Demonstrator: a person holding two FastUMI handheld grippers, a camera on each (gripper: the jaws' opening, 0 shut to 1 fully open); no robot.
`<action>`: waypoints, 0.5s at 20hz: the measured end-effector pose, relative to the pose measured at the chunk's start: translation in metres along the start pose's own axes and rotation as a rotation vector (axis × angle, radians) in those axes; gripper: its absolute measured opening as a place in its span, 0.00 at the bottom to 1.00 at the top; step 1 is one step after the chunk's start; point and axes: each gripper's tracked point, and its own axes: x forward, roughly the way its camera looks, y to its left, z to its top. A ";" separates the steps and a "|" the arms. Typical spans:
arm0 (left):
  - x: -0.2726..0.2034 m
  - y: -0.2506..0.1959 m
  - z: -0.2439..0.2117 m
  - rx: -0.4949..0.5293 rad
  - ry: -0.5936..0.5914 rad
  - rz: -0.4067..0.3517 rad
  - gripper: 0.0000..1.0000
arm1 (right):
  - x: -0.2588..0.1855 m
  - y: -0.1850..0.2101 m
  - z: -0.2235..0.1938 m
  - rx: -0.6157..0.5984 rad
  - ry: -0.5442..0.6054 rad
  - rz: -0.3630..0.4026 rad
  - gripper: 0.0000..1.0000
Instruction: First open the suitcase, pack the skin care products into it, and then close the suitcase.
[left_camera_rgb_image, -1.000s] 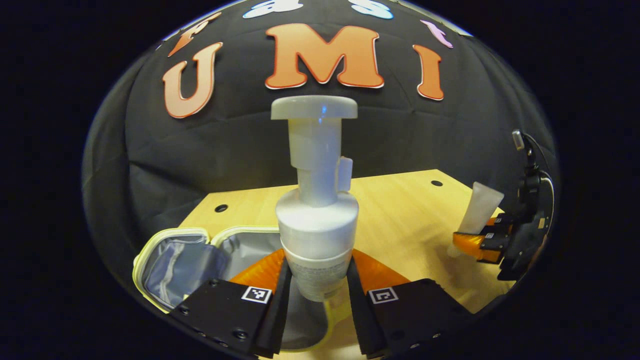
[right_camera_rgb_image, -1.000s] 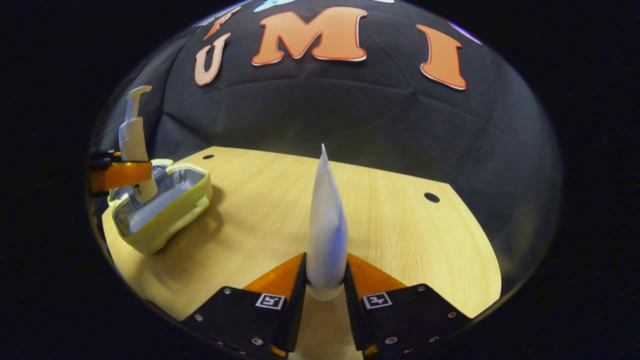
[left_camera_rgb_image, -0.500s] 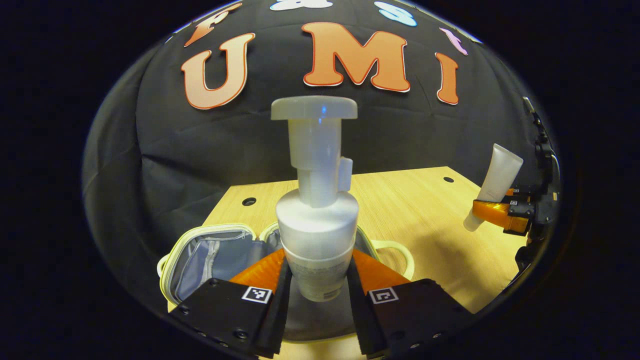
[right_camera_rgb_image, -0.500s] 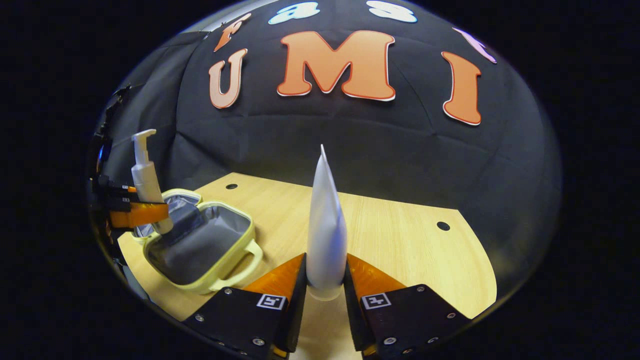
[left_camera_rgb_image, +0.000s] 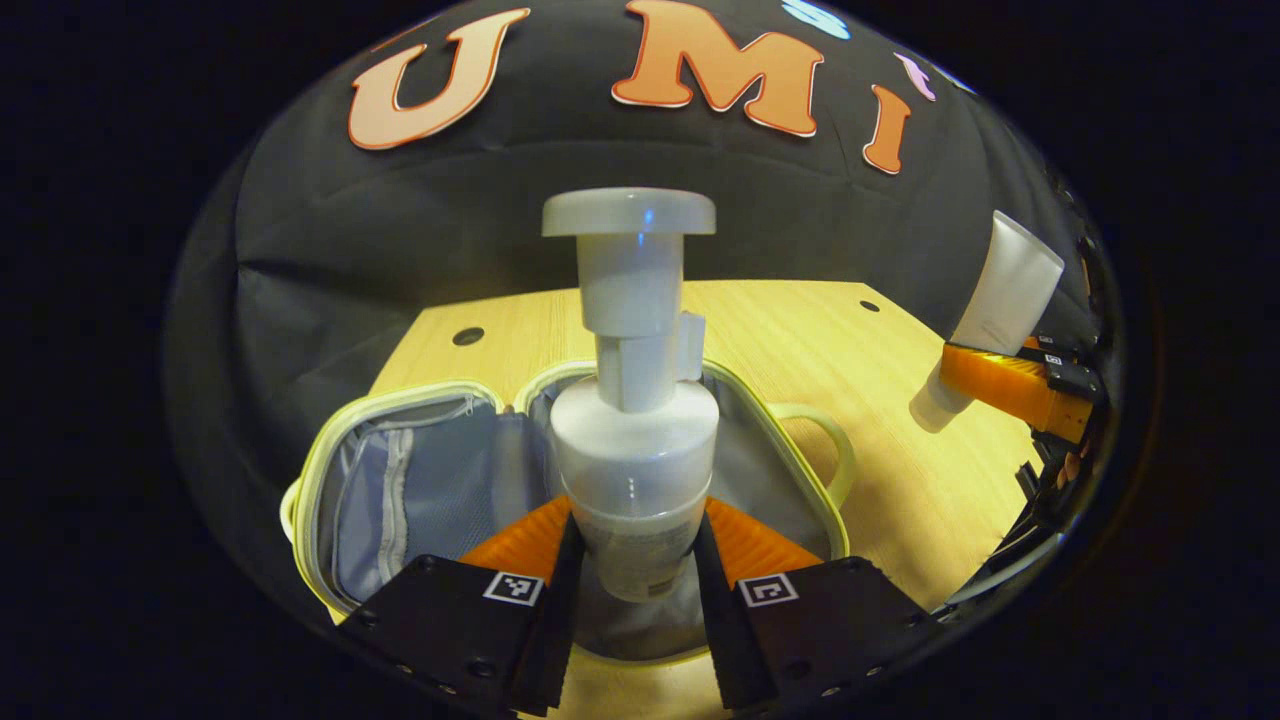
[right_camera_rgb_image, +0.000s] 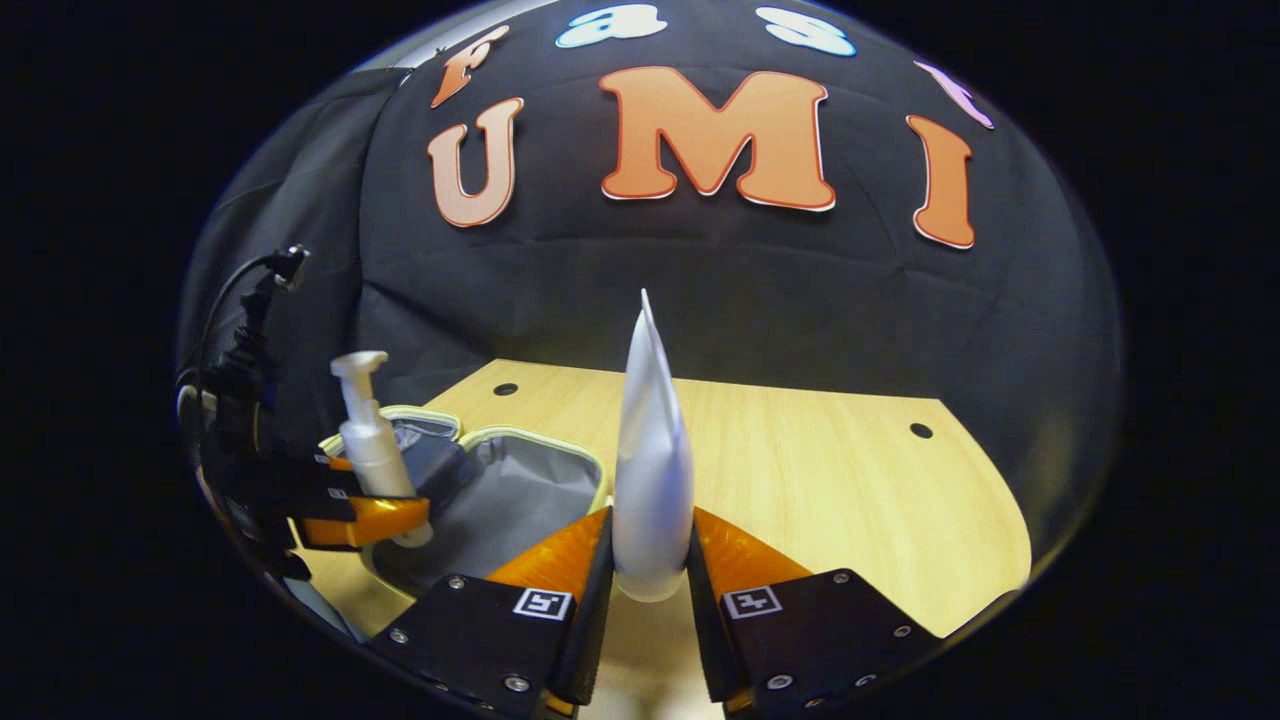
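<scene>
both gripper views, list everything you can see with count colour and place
suitcase: 1, pale yellow shell with grey lining, lying open on the table under the left gripper
pump bottle: 1, white, upright over the open suitcase
tube: 1, white, upright above the table
table: 1, light wood, with small round holes
left gripper: 1, jaws closed on the pump bottle
right gripper: 1, jaws closed on the tube

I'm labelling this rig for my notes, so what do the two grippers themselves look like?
Each gripper, left gripper and right gripper, has black angular blocks with visible screws and a small square black-and-white marker on each side. Seen from the right gripper view, the left one's dark body carries a looping black cable.
</scene>
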 end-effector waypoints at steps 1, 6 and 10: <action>0.002 0.001 -0.003 -0.003 0.022 -0.011 0.56 | 0.002 0.010 0.000 0.012 0.005 0.010 0.41; 0.007 0.004 -0.023 -0.004 0.164 -0.027 0.56 | 0.018 0.048 -0.009 0.044 0.069 0.086 0.41; 0.000 -0.006 -0.033 -0.056 0.280 0.009 0.56 | 0.034 0.064 -0.022 0.060 0.126 0.158 0.41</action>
